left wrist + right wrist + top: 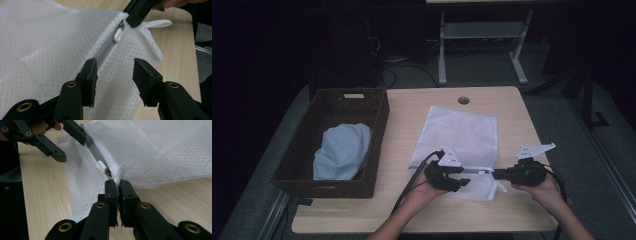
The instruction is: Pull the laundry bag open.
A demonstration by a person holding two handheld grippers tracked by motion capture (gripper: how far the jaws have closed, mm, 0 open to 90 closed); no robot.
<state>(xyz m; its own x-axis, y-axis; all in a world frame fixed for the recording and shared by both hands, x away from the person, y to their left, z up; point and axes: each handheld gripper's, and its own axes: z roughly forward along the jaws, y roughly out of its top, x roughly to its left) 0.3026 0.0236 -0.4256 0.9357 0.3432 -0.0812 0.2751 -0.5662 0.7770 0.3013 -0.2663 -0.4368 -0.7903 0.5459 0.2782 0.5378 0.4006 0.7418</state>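
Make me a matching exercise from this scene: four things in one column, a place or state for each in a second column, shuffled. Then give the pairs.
Things:
1. mesh bag
2. blue cloth
3. right gripper
4. left gripper

Places or states:
A. lies in the basket
B. fingers apart, either side of the zipper
C. spread flat on the table
D. pinched shut on the bag's edge beside the zipper pull

Pairs: 1-C, 2-A, 3-D, 4-B

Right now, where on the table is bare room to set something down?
Bare wood lies between the basket and the mesh bag, and along the table's far edge and right side. The near middle is crowded by the left gripper and right gripper.
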